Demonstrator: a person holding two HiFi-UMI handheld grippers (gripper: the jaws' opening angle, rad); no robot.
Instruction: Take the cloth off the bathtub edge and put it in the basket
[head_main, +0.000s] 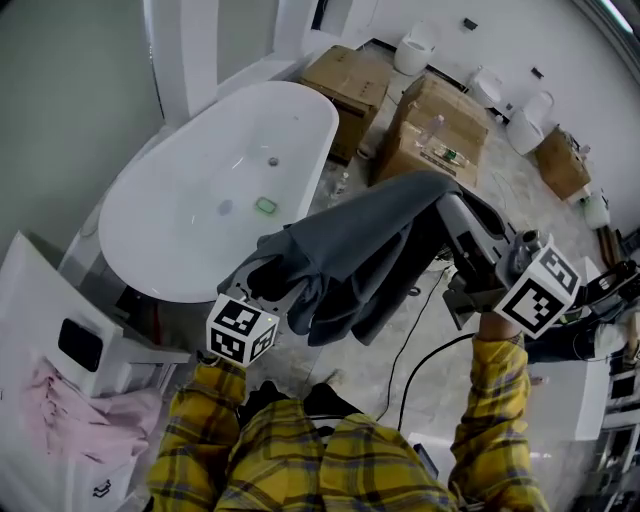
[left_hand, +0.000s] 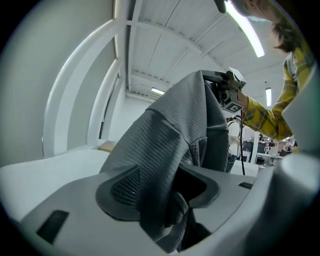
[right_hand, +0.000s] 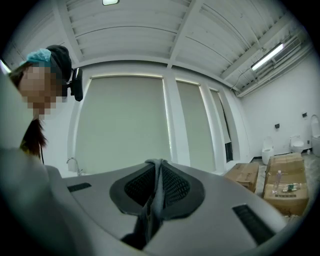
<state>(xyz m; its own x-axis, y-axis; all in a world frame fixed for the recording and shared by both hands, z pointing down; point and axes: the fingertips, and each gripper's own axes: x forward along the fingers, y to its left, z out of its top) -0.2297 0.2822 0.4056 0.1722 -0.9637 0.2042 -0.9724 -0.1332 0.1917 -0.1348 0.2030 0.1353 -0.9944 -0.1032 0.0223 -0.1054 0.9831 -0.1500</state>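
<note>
**A:** What takes up the most room?

**B:** The white bathtub (head_main: 215, 170), upper left in the head view. Brown cardboard boxes (head_main: 430, 130) stand on the floor to its right.

**A:** And the cloth?

**B:** The grey cloth (head_main: 360, 240) is off the tub and up in the air. It is strung between the two grippers over the floor beside the tub, with loose folds hanging in the middle.

**A:** Which one has hold of it?

**B:** The right gripper (right_hand: 157, 187). Its jaws are pressed together on a thin fold of the cloth that stands up between the pads.

**A:** The left?

**B:** The left gripper (left_hand: 162, 192) has its jaws spread. The cloth hangs bunched through the gap, and I see no pinch on it.

**A:** Anything else?

**B:** A yellow plaid sleeve (head_main: 495, 400) sits behind the right gripper, and a small green thing (head_main: 265, 205) lies on the tub's bottom.
</note>
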